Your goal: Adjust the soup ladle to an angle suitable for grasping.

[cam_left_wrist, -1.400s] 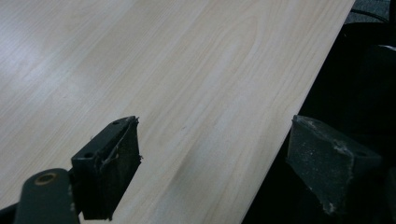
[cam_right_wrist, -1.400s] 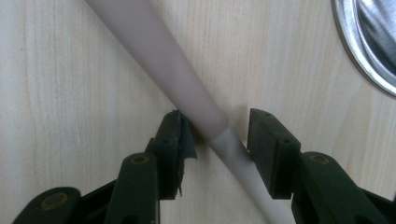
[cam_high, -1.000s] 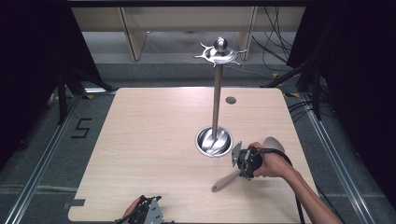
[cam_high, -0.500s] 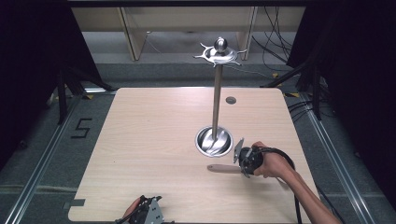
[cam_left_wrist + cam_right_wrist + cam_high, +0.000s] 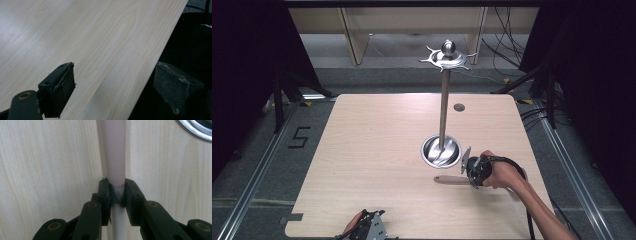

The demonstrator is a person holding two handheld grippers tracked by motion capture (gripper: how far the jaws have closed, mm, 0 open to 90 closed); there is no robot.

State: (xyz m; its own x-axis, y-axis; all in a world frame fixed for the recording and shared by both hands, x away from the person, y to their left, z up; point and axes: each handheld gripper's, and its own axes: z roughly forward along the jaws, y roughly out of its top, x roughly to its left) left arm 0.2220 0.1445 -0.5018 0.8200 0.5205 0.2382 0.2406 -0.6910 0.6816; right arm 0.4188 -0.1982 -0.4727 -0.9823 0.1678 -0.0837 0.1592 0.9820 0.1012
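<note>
A pale wooden utensil handle (image 5: pixel 449 179) lies on the light wood table (image 5: pixel 372 140), pointing left, just in front of the steel stand's round base (image 5: pixel 440 151). My right gripper (image 5: pixel 473 172) is shut on it; in the right gripper view both pads clamp the handle (image 5: pixel 113 152) and my right gripper (image 5: pixel 117 190) points along it. The utensil's other end is hidden behind the hand. A thin pole (image 5: pixel 444 105) rises from the base to a hooked top (image 5: pixel 447 55). My left gripper (image 5: pixel 367 230) rests at the table's near edge, open and with nothing in it (image 5: pixel 115 85).
The base's shiny rim (image 5: pixel 197 131) sits close to the right of the held handle. A small round cable port (image 5: pixel 459 107) is set in the table behind the stand. Wooden furniture legs and cables stand beyond the far edge.
The utensil swung from a diagonal lie to pointing straight left. The right gripper's jaws closed onto its handle. The left gripper stayed put.
</note>
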